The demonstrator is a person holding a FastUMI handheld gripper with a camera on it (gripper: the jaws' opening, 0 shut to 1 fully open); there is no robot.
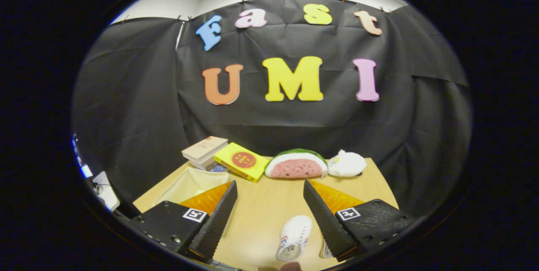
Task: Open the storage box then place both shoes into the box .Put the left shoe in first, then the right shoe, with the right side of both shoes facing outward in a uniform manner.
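Note:
My gripper (269,191) hangs open above the wooden table (261,216), its two black ribbed fingers spread wide with nothing between them. A small white shoe (294,236) lies on the table low between the fingers, close to the right finger (324,216). A second white shoe (326,251) peeks out just behind that finger, mostly hidden by it. The pale translucent storage box (189,183) sits on the table's left side, partly covered by the left finger (217,220); I cannot tell whether its lid is on.
At the table's far edge lie a stack of books (204,151), a yellow book (242,161), a watermelon-slice plush (297,164) and a white plush (347,163). The black cloth wall stands right behind them. White equipment (105,193) sits off the table's left.

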